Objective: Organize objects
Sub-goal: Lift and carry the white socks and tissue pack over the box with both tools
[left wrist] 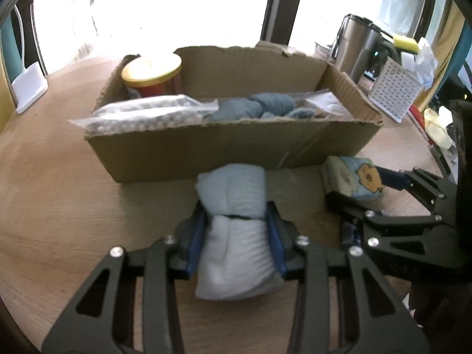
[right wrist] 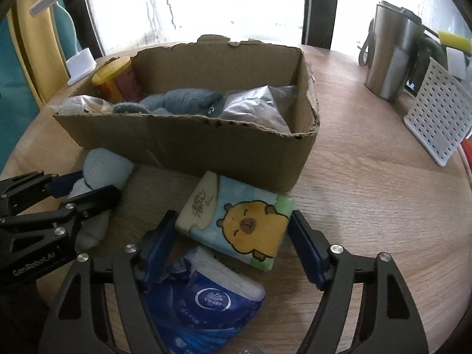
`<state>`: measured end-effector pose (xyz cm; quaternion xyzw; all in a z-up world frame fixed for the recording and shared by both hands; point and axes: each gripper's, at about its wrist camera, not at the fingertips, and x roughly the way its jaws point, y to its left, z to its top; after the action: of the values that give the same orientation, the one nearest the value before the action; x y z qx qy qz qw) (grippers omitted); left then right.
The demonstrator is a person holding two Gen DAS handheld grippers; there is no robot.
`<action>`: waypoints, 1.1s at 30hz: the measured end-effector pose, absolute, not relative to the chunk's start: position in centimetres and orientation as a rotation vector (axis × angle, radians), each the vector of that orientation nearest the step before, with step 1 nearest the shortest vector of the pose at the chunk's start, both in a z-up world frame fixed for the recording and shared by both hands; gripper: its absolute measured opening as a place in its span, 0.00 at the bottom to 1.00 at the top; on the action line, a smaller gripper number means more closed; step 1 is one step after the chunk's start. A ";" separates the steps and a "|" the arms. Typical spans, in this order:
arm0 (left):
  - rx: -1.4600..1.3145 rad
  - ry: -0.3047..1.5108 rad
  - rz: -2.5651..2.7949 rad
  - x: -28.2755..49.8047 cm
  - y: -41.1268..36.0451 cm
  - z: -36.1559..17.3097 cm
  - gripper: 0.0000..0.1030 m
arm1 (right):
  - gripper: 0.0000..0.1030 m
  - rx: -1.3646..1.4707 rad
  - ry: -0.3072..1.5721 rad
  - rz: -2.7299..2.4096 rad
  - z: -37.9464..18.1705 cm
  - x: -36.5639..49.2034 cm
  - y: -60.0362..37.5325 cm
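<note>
Two grippers are at work in front of the cardboard box on the wooden table. The left gripper is clamped on a pale blue sock roll, its blue pads pressing the roll's waist from both sides; the roll lies just in front of the box's near wall. The right gripper is spread around a cartoon tissue pack, which lies on the table near the box. The left pad sits close to the pack's edge and the right pad stands just clear of it, so the pack is not judged to be gripped yet. A blue tissue pack lies under the right gripper, partly beneath the cartoon one.

For the step in hand, the roll is best lifted straight up until the torn box rim is cleared, then carried over the grey socks inside. The right gripper is best centred on the cartoon pack alone, so the blue pack is not pinched along with it.
</note>
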<state>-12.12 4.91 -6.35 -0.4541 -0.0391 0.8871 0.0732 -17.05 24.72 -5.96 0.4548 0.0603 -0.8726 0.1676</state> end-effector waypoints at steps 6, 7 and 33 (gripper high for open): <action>-1.349 -0.150 2.667 -11.6 4.6 -5.8 0.38 | 0.75 1.261 0.148 -2.499 -4.9 -16.3 24.9; -1.344 -0.151 2.669 -11.5 4.6 -5.6 0.38 | 0.75 1.256 0.143 -2.498 -4.7 -16.2 24.9; -1.151 -0.128 2.743 -11.4 5.5 0.1 0.38 | 0.75 1.079 0.029 -2.484 0.1 -15.3 25.1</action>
<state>-11.43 5.53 0.14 -0.3851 -0.0427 0.9182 0.0820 -15.31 25.15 0.13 0.3891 0.0104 -0.8958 0.2147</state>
